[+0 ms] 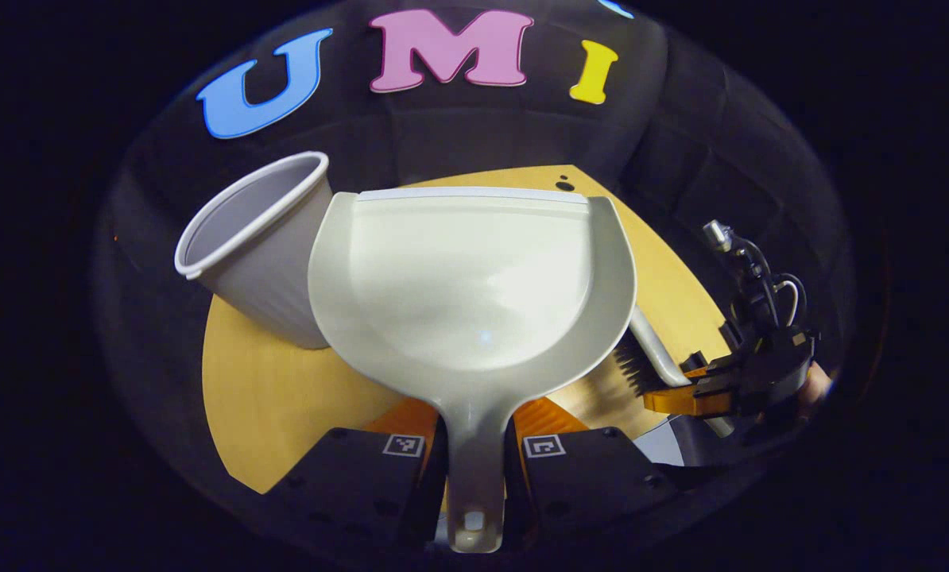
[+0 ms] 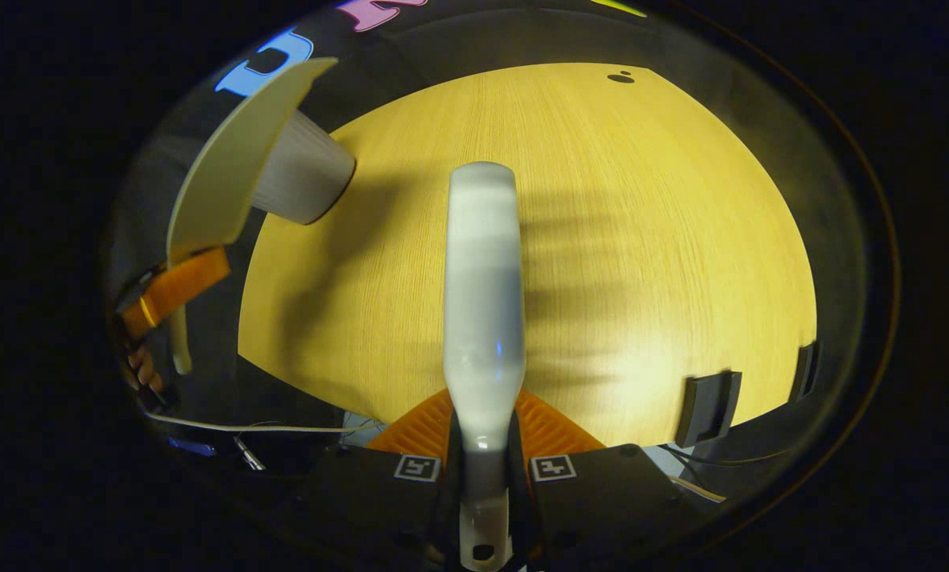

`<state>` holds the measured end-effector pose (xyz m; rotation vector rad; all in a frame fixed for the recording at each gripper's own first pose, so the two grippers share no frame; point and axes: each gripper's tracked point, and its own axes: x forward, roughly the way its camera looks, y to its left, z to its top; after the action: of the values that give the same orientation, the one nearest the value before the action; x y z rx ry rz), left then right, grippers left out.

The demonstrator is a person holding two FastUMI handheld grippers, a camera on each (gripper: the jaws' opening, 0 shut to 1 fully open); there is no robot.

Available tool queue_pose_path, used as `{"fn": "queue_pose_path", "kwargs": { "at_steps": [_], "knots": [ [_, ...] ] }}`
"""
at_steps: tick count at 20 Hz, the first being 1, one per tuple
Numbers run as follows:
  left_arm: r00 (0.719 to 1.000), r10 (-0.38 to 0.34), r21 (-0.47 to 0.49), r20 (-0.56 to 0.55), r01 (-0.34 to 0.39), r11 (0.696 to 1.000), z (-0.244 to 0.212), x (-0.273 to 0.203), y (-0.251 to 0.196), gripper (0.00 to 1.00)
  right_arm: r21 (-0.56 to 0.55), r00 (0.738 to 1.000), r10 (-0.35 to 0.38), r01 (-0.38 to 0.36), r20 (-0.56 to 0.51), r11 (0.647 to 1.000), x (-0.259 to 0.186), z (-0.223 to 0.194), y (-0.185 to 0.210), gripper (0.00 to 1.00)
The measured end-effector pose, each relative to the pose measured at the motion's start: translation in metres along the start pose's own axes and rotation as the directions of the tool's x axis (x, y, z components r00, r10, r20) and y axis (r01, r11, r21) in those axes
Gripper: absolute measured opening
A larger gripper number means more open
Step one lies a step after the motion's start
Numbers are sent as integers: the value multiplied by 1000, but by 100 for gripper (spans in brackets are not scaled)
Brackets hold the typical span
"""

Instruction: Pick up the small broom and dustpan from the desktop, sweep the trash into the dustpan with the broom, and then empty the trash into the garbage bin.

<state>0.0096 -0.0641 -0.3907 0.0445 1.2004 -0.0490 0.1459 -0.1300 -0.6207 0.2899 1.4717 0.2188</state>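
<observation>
In the left gripper view, the left gripper [image 1: 474, 469] has both fingers pressed against the narrow handle of the dustpan [image 1: 474, 286], one on each side, holding it lifted above the table [image 1: 276, 397]. The pan's wide scoop spreads away from the fingers, its hollow face towards the camera and its straight lip at the far end. The scoop looks bare inside. It hides much of the tabletop behind it.

Just to the left of the scoop, and partly behind its edge, stands the garbage bin [image 1: 256, 246], a pale ribbed tub with its open mouth seen at a slant. Whether pan and bin touch cannot be told.

To the right, beyond the pan's edge, the right gripper [image 1: 709, 389] shows farther off, with cables above it and part of a hand [image 1: 816, 385] behind. It grips the broom [image 1: 649, 353], whose dark bristles point towards the pan.

In the right gripper view, the right gripper [image 2: 482, 469] is closed on the broom's pale handle [image 2: 482, 302], which runs straight ahead over the wooden table [image 2: 641, 238]. Far left, the dustpan [image 2: 236, 167] is seen edge-on, covering part of the bin [image 2: 304, 179], with the left gripper [image 2: 172, 290] below it. Two dark brackets [image 2: 709, 409] sit on the table's near right edge, and a small dark spot [image 2: 621, 77] marks the far side.
</observation>
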Motion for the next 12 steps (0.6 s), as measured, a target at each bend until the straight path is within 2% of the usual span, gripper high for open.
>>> {"fn": "queue_pose_path", "kwargs": {
  "at_steps": [4,8,11,12],
  "knots": [
    [988,-9,-126,-156,-10,992,-37,23,0,29,-44,999,-6,4,-48,999,33,4,6,27],
    [965,49,-184,-256,-99,978,-58,35,4,29,-60,994,-17,10,-112,998,62,10,12,27],
    [954,-4,-265,-299,-79,961,-56,32,-3,29,-62,986,-38,29,-160,998,76,19,16,27],
    [945,-8,-291,-326,-92,952,-57,27,-1,28,-51,983,-42,34,-176,998,73,22,20,27]
  ]
}}
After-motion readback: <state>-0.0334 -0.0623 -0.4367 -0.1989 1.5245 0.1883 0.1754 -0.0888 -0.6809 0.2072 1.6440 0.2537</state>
